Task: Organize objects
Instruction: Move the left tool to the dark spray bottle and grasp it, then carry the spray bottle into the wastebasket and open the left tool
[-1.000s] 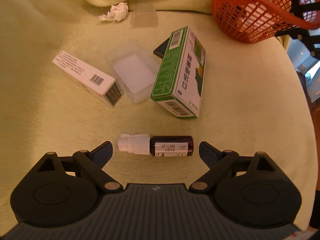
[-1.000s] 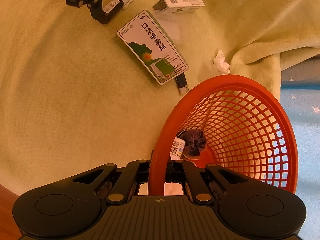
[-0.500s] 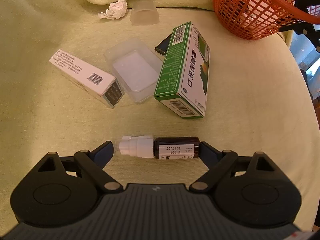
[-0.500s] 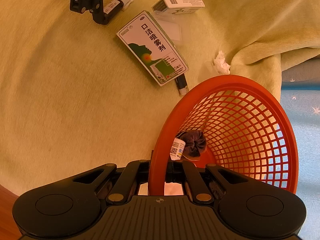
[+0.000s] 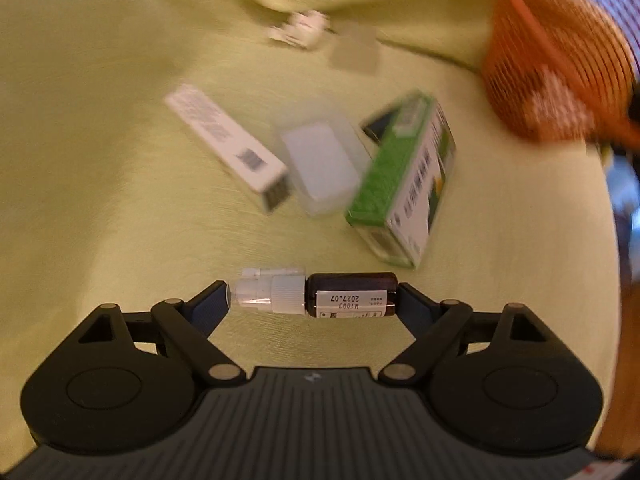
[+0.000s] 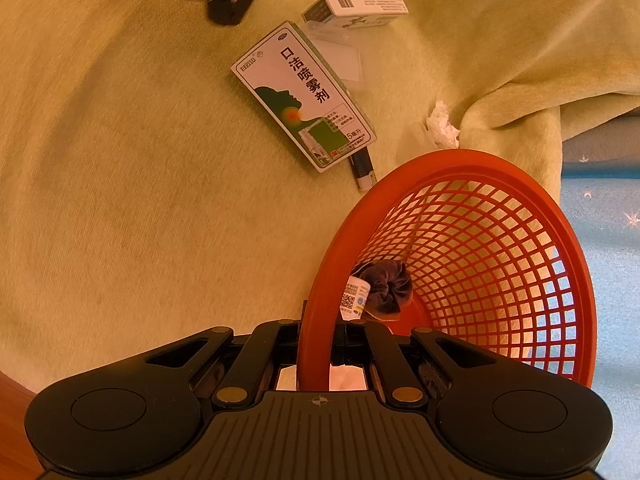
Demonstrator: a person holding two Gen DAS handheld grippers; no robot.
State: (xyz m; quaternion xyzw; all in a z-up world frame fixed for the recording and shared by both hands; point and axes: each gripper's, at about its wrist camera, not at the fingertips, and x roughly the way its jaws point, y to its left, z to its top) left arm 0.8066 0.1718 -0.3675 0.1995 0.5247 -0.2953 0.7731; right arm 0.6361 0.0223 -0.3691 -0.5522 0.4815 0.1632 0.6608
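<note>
The left gripper (image 5: 314,300) is closed endwise on the spray bottle (image 5: 318,295), whose long axis runs left to right between the fingers (image 5: 214,299). The basket (image 6: 460,248) lies far right, its rim clamped by the right gripper (image 6: 322,344). Compared with half a second ago, the bottle is now pinched and raised off the yellow blanket (image 5: 100,200); the background is blurred.

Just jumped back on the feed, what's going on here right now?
The left gripper is clamped end to end on a small brown spray bottle above the green cloth. The right gripper is shut on the rim of the red basket, which holds a dark scrunchie. The green box, white box and clear tray lie on the cloth.
</note>
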